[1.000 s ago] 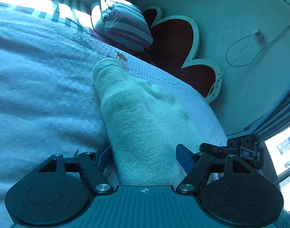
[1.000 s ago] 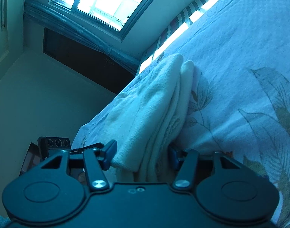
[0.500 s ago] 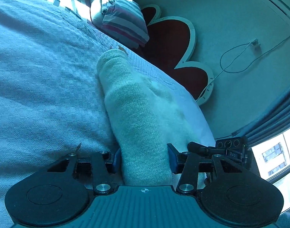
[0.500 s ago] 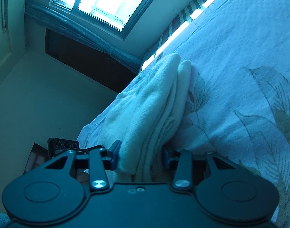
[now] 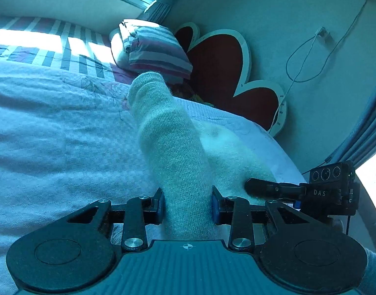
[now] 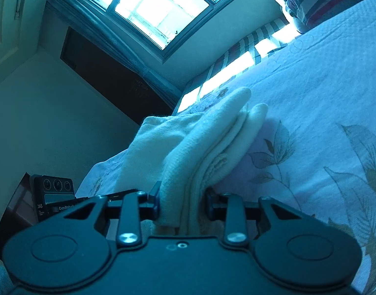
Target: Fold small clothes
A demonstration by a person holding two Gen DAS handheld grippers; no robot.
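On the floral bedspread [image 6: 323, 93], below a striped pillow [image 5: 153, 49]: one cream knitted garment [image 5: 178, 152], partly folded. Left gripper [image 5: 187, 205]: jaws clamped on its rolled end. Right gripper [image 6: 181, 202]: jaws pinching its layered edge.

In the left wrist view, white letters "DAS" and a lone "G" stand on the black camera box [image 5: 332, 191]. In the right wrist view, the matching black box [image 6: 55, 196] carries "JAS", its first letter cut off, and "GenRobot", partly hidden.
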